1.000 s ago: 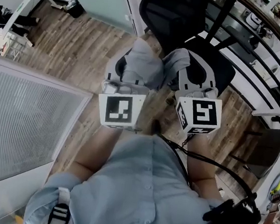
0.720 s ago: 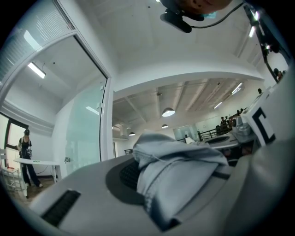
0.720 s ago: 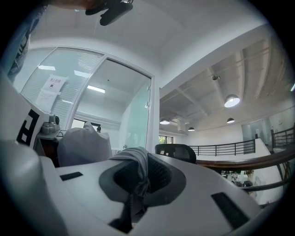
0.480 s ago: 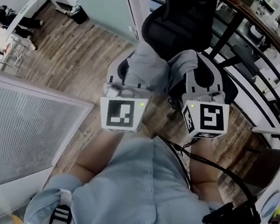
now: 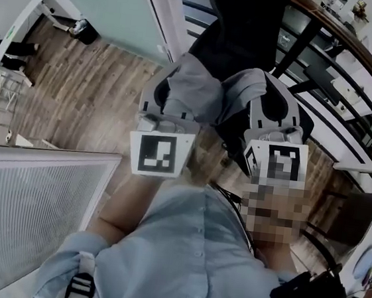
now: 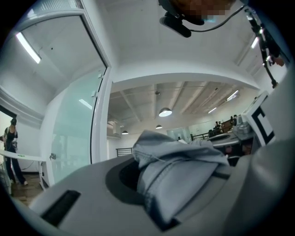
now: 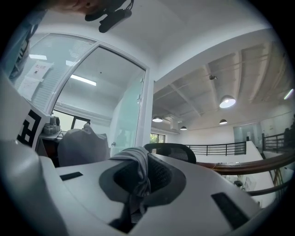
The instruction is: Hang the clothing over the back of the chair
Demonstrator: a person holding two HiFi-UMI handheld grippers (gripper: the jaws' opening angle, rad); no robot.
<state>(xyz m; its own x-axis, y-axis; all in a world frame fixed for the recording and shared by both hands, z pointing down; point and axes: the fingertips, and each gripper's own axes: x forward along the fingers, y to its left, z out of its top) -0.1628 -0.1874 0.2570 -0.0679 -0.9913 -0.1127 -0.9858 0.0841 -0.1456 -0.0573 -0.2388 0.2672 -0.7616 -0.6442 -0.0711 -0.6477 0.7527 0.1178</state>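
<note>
Head view: my left gripper (image 5: 175, 83) and right gripper (image 5: 267, 94), both clamped on the bunched pale-grey fabric garment (image 5: 196, 93), beside the black mesh office chair (image 5: 243, 25); draped bunched, it may slide off.

Matt grey cloth clothing (image 5: 192, 91); black mesh chair (image 5: 248, 22); wood-plank floor (image 5: 92, 91).

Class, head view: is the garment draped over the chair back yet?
No, left gripper and right gripper hold the grey garment bunched before the black chair.
</note>
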